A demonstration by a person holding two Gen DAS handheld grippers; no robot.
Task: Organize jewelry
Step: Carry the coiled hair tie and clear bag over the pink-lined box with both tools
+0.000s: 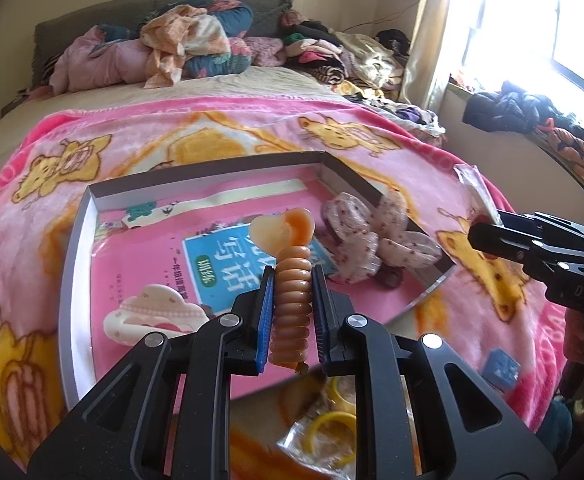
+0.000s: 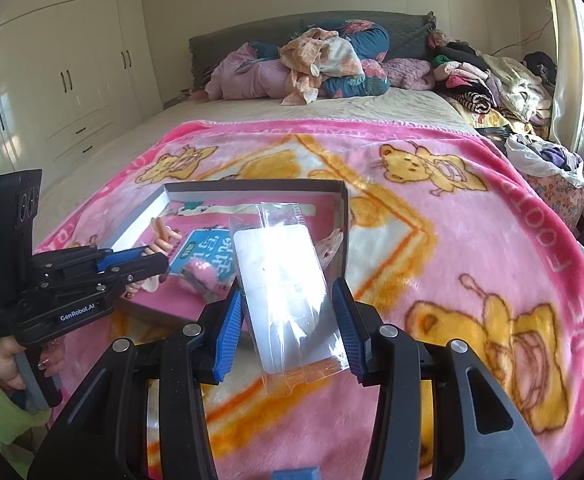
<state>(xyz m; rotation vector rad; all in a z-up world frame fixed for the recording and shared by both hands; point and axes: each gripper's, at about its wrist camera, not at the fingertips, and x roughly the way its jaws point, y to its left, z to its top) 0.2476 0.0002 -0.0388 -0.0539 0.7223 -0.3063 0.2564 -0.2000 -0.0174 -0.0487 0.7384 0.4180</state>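
Note:
My left gripper point(image 1: 292, 280) is shut on an orange spiral hair tie with a heart charm point(image 1: 292, 292) and holds it above the grey-walled box point(image 1: 228, 168) on the pink blanket. The box holds a pink booklet, a cream hair clip point(image 1: 156, 316) and a floral bow clip point(image 1: 376, 240). My right gripper point(image 2: 288, 300) is shut on a clear plastic packet point(image 2: 284, 280), held upright near the box's right wall point(image 2: 342, 232). The left gripper point(image 2: 148, 260) also shows in the right wrist view, and the right gripper point(image 1: 488, 236) at the right edge of the left wrist view.
A clear bag of yellow hair rings point(image 1: 328, 428) lies below the left gripper. A small blue item point(image 1: 500, 368) lies on the blanket point(image 2: 472, 240). Piled clothes point(image 2: 324, 64) lie at the bed's head and right side. Wardrobes point(image 2: 52, 80) stand at left.

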